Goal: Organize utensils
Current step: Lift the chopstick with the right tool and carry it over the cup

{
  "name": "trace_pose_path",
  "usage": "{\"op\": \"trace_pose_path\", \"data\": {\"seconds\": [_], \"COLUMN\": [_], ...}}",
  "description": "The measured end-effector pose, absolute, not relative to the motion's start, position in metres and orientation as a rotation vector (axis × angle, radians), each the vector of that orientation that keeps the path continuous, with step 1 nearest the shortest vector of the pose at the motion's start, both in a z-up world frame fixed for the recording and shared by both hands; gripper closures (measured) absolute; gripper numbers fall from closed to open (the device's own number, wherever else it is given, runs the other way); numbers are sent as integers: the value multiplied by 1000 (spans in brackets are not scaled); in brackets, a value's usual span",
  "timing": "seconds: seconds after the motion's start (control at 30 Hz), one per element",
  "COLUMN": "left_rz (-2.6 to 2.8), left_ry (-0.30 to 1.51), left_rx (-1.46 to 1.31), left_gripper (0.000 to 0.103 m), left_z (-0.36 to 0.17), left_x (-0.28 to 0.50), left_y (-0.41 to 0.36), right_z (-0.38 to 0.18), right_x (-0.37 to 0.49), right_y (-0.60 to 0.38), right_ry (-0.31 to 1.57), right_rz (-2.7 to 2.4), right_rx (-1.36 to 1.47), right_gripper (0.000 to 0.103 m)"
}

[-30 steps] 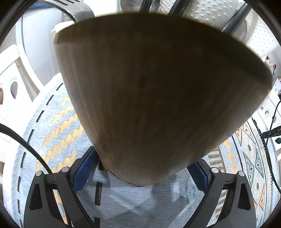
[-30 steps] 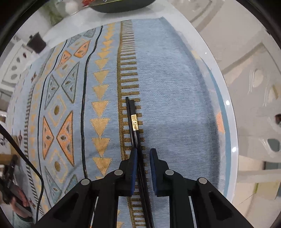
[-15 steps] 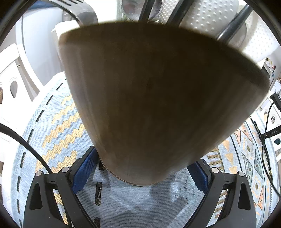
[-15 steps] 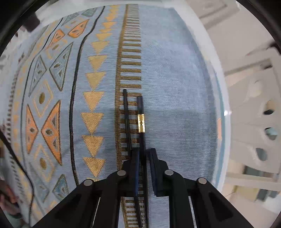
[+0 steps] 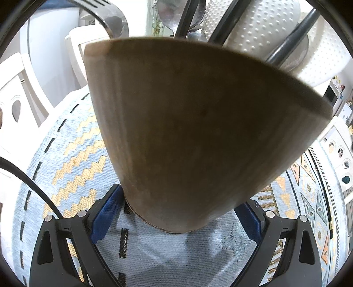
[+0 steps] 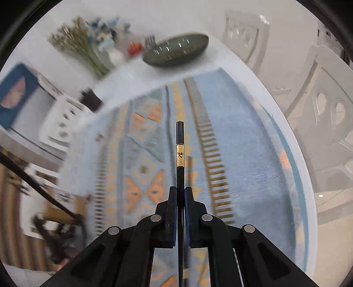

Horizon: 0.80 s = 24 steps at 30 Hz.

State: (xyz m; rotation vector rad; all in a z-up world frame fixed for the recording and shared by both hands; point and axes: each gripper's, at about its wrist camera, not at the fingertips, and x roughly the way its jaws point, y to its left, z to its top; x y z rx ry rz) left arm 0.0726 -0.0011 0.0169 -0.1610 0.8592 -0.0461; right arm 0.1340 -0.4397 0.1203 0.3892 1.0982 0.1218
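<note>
A wooden utensil holder (image 5: pixel 198 132) fills the left wrist view and stands on the patterned blue tablecloth (image 5: pixel 72 159). My left gripper (image 5: pixel 181 196) is shut on its base, a blue pad on each side. A fork (image 5: pixel 110 19), a spoon (image 5: pixel 176 13) and black handles (image 5: pixel 286 44) stick out of its top. In the right wrist view my right gripper (image 6: pixel 180 189) is shut on a black chopstick (image 6: pixel 179 136) with a gold band, held up off the cloth and pointing straight ahead. A second chopstick (image 6: pixel 189 164) shows as a blur on the cloth just right of it.
A dark oval dish (image 6: pixel 176 49), dried flowers (image 6: pixel 81 48) and small items stand at the table's far edge. White chairs (image 6: pixel 326 114) ring the round table. A white dotted object (image 5: pixel 264 33) rises behind the holder. A black cable (image 5: pixel 28 183) crosses at the left.
My right gripper has shut on one chopstick of the pair and lifted it off the cloth, tilting up. The other chopstick stayed down. The left gripper and the holder barely moved.
</note>
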Motion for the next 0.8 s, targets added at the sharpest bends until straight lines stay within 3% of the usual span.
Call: {"op": "trace_pose_path", "data": {"seconds": [0.53, 0.8], "left_rz": [-45, -41], "left_ry": [839, 811], "left_rx": [-150, -126], "left_gripper": [7, 7], "left_z": [18, 21], "left_x": [66, 59], "left_y": [-5, -12], "right_z": [339, 322], "right_x": [101, 110], "right_y": [-266, -148], "right_ry": [490, 431], "right_rz": [569, 615], "right_rx": [430, 302], "right_gripper": [97, 97]}}
